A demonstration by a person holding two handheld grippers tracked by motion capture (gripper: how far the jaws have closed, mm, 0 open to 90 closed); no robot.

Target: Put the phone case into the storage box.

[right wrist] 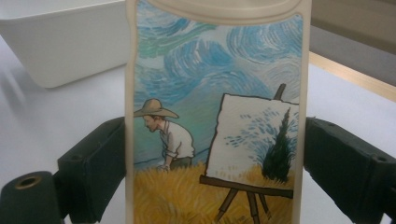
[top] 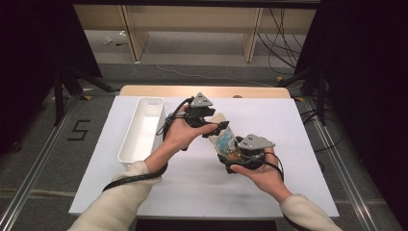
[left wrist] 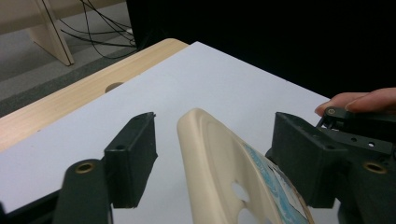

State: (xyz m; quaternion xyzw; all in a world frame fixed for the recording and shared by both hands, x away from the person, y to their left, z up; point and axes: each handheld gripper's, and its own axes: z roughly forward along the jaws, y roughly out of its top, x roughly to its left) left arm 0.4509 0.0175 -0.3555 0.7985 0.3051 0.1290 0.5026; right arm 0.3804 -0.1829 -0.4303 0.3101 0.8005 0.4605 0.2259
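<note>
A cream phone case (top: 222, 137) with a painted picture of a man in a straw hat at an easel (right wrist: 215, 116) is held above the white table. My right gripper (top: 231, 154) (right wrist: 215, 172) is shut on its lower end, one black pad pressing each long edge. My left gripper (top: 216, 126) (left wrist: 215, 158) straddles the case's far end (left wrist: 205, 149). Its left pad (left wrist: 133, 158) stands clear of the cream back, while the right pad (left wrist: 303, 158) is at the printed side. The case's lower end is hidden behind my right gripper in the high view.
A long white bin (top: 142, 130) (right wrist: 60, 42) stands on the left of the white sheet (top: 269, 115). The wooden table edge (left wrist: 70, 100) runs along the far side. Beyond it lie floor cables and wooden legs.
</note>
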